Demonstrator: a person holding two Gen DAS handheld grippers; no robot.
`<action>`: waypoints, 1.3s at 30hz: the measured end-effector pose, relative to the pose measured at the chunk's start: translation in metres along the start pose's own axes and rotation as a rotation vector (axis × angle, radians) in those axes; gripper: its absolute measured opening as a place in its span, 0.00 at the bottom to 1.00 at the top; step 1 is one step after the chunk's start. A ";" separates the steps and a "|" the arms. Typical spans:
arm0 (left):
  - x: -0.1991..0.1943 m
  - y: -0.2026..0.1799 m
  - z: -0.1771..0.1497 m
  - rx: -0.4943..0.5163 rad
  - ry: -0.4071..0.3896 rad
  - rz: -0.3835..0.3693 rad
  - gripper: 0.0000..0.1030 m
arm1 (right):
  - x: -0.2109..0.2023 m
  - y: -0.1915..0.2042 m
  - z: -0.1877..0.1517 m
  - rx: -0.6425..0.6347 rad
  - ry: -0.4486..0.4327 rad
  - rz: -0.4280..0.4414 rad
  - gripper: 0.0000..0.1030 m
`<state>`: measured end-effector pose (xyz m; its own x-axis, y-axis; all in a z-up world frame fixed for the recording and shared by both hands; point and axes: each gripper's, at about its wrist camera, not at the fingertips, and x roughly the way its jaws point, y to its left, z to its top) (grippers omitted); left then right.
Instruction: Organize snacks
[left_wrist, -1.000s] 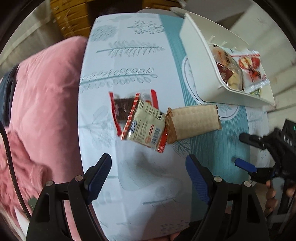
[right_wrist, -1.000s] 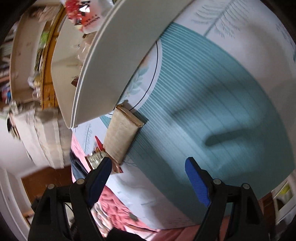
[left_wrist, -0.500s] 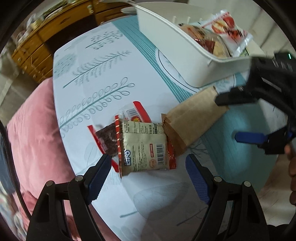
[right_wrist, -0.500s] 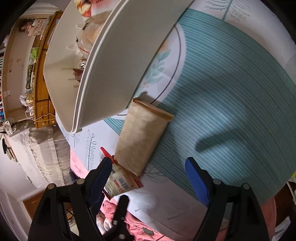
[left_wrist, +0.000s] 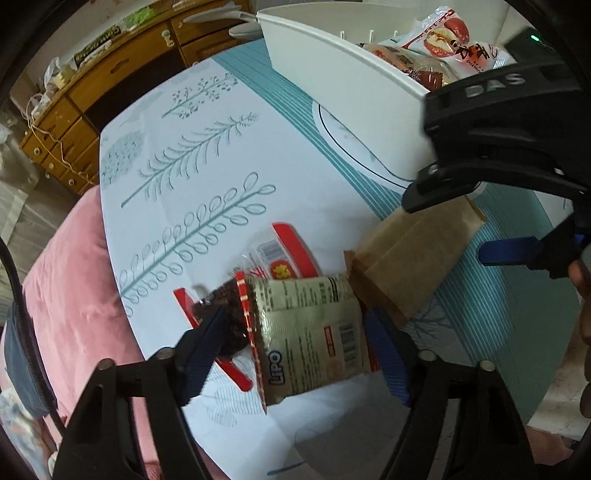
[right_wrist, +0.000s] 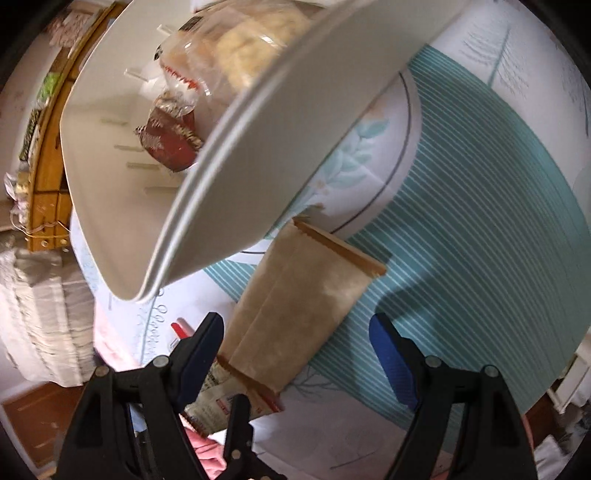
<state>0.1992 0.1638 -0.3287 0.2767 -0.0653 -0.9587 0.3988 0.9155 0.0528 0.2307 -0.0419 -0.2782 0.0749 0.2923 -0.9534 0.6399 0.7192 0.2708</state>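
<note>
My left gripper (left_wrist: 297, 332) points down at a cream biscuit packet (left_wrist: 310, 332) that lies on top of a red-edged chocolate snack (left_wrist: 221, 314) and another red packet (left_wrist: 284, 254). Its jaws are closing, with the cream packet between them and the pads not clearly pressing. A brown paper packet (right_wrist: 295, 295) lies beside that pile, one end near the white bin (right_wrist: 258, 147). Over it hangs my right gripper (right_wrist: 295, 332), open and empty, also seen in the left wrist view as the right gripper (left_wrist: 447, 227). The bin (left_wrist: 351, 92) holds several wrapped snacks (left_wrist: 443, 40).
A tablecloth (left_wrist: 221, 166) with leaf prints and a teal striped band covers the table. A pink cushion (left_wrist: 66, 277) lies along its left edge. A wooden dresser (left_wrist: 92, 92) stands behind. A hand (left_wrist: 583, 295) shows at the right rim.
The left gripper has sunk toward the packet pile and rolled, and its jaws have narrowed around the cream packet. The right gripper has slid over the brown paper packet.
</note>
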 end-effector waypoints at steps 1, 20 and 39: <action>0.000 0.001 0.000 0.001 -0.007 0.003 0.66 | 0.002 0.004 0.001 -0.013 0.000 -0.016 0.79; -0.017 0.014 -0.019 -0.090 -0.085 -0.084 0.17 | 0.014 0.034 -0.008 -0.130 -0.007 -0.132 0.59; -0.021 0.033 -0.053 -0.272 0.032 -0.220 0.13 | -0.018 -0.044 -0.014 -0.063 -0.011 0.122 0.01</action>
<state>0.1602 0.2166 -0.3211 0.1809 -0.2639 -0.9474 0.1973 0.9535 -0.2279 0.1902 -0.0698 -0.2708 0.1578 0.3732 -0.9142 0.5760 0.7172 0.3922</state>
